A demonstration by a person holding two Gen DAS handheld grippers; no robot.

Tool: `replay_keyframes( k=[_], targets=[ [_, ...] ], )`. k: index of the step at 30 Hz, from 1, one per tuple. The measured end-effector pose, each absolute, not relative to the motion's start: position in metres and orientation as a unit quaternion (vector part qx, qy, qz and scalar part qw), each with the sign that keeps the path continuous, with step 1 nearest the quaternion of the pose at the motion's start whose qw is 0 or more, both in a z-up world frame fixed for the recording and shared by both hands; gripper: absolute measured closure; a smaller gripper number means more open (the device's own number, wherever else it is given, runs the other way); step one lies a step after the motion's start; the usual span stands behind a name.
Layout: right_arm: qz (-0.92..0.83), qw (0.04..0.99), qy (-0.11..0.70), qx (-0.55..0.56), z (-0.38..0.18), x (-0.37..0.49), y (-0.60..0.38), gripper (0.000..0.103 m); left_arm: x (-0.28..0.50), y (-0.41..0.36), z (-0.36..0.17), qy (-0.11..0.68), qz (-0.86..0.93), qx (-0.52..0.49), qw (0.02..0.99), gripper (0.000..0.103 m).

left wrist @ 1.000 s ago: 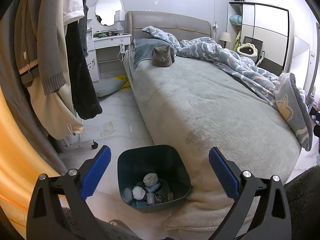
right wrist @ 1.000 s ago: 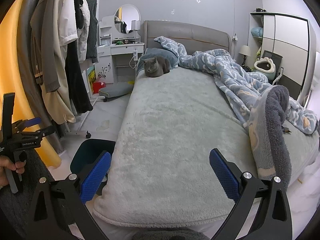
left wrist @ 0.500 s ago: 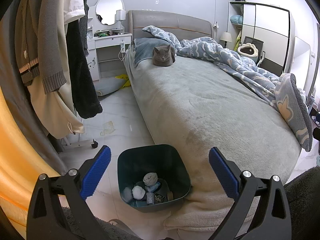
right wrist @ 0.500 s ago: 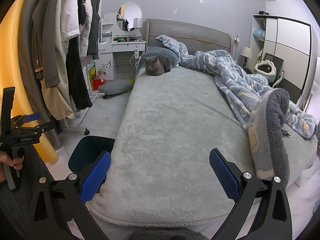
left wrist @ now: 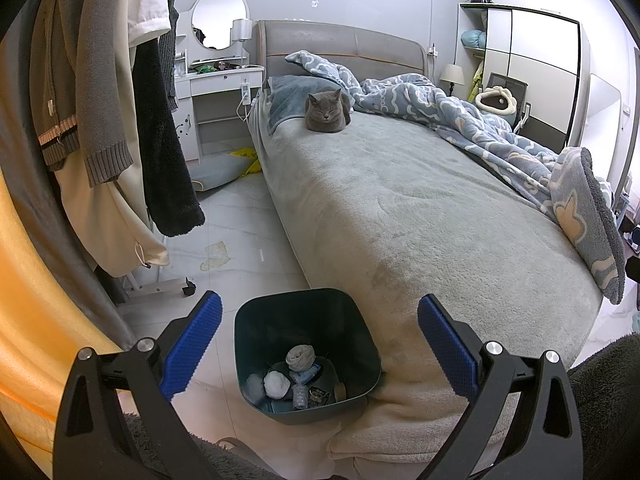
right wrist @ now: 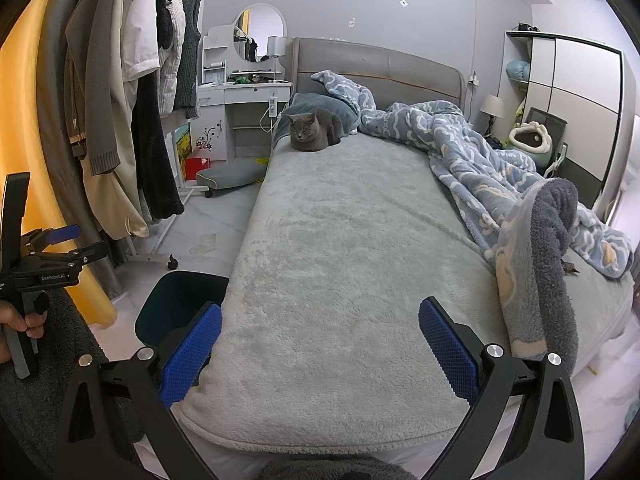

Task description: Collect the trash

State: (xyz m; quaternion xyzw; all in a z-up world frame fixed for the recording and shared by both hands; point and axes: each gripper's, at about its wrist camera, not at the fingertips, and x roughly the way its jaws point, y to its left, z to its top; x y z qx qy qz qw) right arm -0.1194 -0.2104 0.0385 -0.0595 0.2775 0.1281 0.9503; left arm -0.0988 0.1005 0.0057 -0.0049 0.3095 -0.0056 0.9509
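**Both claws spread and empty over the foot of the bed**

The left claw point(left wrist: 318, 338) hangs with its blue pads wide apart above the dark teal trash bin point(left wrist: 256, 320), which stands on the floor touching the bed's point(left wrist: 400, 216) near left corner. Inside lie crumpled tissues point(left wrist: 277, 384), a grey wad point(left wrist: 301, 357) and small wrappers. The right claw point(right wrist: 319, 346) is likewise spread, holding nothing, over the bed's foot edge. A grey cat point(right wrist: 314, 131) rests by the headboard; a stained scrap point(left wrist: 216, 254) lies on the floor beside the clothes rack.
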Motion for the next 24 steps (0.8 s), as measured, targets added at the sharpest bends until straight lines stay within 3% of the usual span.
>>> replay_keyframes(
  k=[24],
  targets=[
    [0.129, 0.950, 0.278, -0.063, 0.0396, -0.1196, -0.2122, 0.003, -0.1015, 0.0986, 0.0016, 0.313, 0.000, -0.009, 0.950, 0.003]
  ],
)
